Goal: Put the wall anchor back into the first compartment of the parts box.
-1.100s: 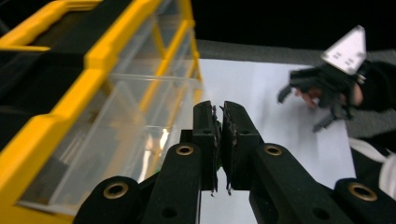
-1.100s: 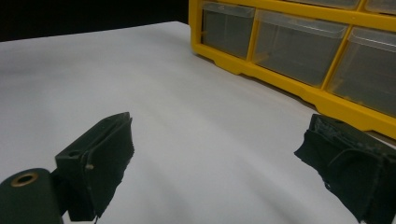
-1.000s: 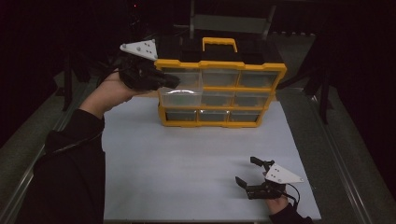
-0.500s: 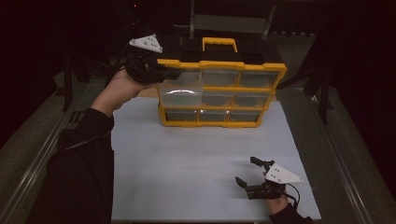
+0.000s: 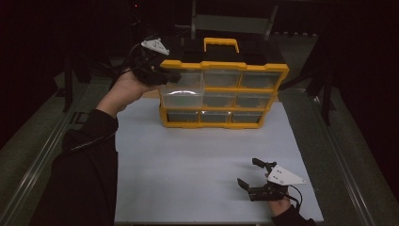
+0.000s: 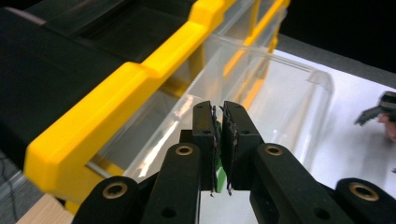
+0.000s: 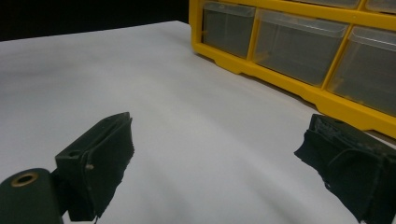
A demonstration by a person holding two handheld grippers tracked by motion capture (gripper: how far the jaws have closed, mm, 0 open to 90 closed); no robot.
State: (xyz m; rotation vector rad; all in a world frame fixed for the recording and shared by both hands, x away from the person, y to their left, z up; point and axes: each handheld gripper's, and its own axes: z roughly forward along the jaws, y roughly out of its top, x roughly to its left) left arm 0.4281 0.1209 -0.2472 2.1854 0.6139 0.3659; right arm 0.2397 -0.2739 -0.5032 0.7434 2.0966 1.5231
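Standing in the upper middle of the high view, a yellow organiser (image 5: 221, 94) with 3 rows of 3 clear drawers rests on the far edge of a white sheet (image 5: 197, 160) that covers the table (image 5: 329, 141). A yellow handle (image 5: 221, 43) rises from its black top. At the upper left of the frame the left gripper (image 5: 167, 75) sits against the organiser's top left corner, beside a clear drawer (image 5: 181, 92) that juts forward from the others. The hand (image 5: 124, 89) holding it comes out of a dark sleeve (image 5: 84, 165) along the left side. At the lower right the right gripper (image 5: 249, 174) hovers low over the sheet, well apart from the organiser, with its fingers spread wide.

From the left gripper view, the left gripper (image 6: 218, 140) has its 2 fingers (image 6: 204, 140) pressed nearly together at the bottom centre, with a thin green sliver (image 6: 217, 161) between them; what it is cannot be told. Behind them the clear drawer (image 6: 261, 93) stands pulled out from the yellow frame (image 6: 140, 79), which runs diagonally from lower left to upper right. The other gripper (image 6: 380, 109) shows at the right edge over the white sheet (image 6: 345, 149).

From the right gripper view, the right gripper (image 7: 215, 149) has its fingers (image 7: 102, 158) wide apart, 1 at the lower left and 1 at the lower right, holding nothing above the white sheet (image 7: 187, 93). The organiser's (image 7: 280, 79) bottom row of drawers crosses the upper right.
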